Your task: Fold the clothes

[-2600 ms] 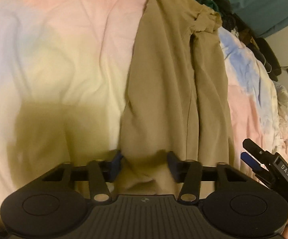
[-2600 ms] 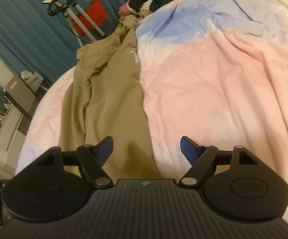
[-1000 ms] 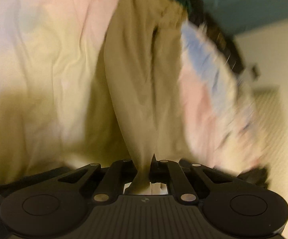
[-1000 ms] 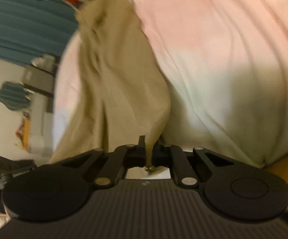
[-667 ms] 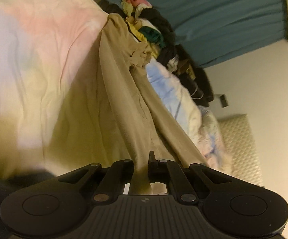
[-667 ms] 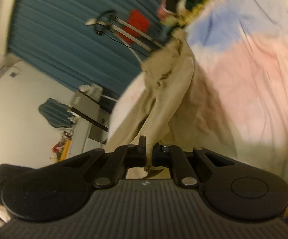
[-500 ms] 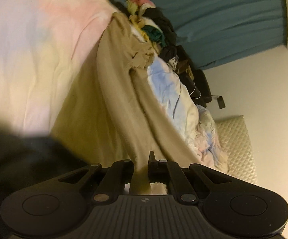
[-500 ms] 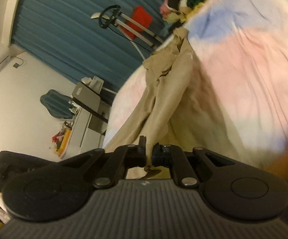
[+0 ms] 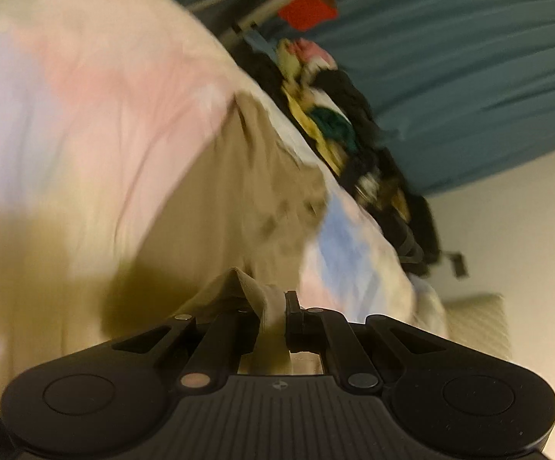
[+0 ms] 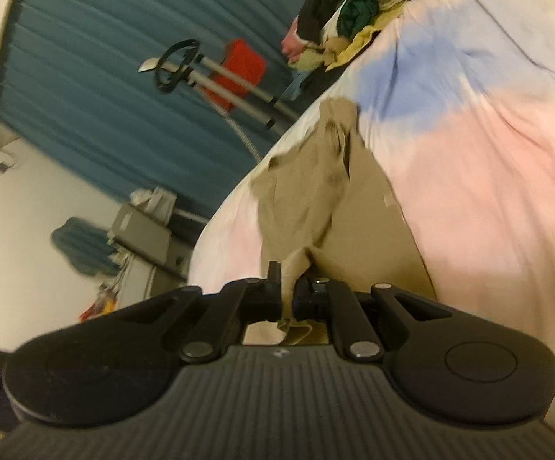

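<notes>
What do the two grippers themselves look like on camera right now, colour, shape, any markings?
Both look alike. The left gripper and right gripper are matte black: a ribbed centre plate with a tiny round emblem, a smooth round disc on each side, and angled linkage arms with silver rivets leading to narrow black fingers. No cables or sleeves are visible.

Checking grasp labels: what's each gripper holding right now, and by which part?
Both hold the tan pants. Left gripper and right gripper each have jaws shut on a bunched fold at its near end; which hem or edge cannot be told.
</notes>
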The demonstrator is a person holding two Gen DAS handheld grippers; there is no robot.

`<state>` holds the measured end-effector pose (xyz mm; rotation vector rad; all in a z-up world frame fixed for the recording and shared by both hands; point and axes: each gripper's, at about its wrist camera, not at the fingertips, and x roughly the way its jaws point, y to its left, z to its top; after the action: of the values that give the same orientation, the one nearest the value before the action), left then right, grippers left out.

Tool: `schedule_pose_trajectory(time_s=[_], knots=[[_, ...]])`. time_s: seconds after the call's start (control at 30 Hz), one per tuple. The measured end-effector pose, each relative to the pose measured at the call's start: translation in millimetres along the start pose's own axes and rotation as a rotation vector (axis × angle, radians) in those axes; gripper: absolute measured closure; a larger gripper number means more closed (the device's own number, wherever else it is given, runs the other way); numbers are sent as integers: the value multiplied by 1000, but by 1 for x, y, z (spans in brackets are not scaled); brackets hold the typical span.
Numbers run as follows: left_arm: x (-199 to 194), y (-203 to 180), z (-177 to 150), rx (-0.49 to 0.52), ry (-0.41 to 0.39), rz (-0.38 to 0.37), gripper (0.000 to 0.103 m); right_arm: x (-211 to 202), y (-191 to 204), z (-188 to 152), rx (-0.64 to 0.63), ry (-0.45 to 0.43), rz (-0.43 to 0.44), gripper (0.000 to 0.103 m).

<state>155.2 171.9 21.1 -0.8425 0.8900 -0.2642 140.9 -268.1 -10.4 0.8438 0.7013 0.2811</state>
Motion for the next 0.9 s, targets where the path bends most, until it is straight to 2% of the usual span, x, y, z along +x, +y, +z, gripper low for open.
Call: schedule_pose_trajectory(time_s=[0.17,0.27,0.37,0.53,0.63,0.73,0.83,0.87,0.9], knots=[[67,-9,37,87,-93,71,98,83,-8,38,-14,-26,-89,95],[92,-8,45,192,-156,112,98,108,-21,39,-51,-49,-103,95],[120,-2,46,261,-200,117,98,130,-34,37,-93,-74,-115,95],[174,9,45,333,-196,180,98,168,-54,36,-161,-107,-141,95],[203,11,44,406,-149,254,98,192,-55,37,-209,-66,-207,95],[215,14,43,426,-124,276,96,204,-55,32,-264,-40,-254,95],[208,10,39,454,-130,286,96,205,-49,28,-313,-45,-280,95],[202,7,36,468,-136,290,93,202,-46,28,-325,-50,-286,94],[197,4,33,482,-142,293,82,199,-42,28,-336,-54,-292,93]])
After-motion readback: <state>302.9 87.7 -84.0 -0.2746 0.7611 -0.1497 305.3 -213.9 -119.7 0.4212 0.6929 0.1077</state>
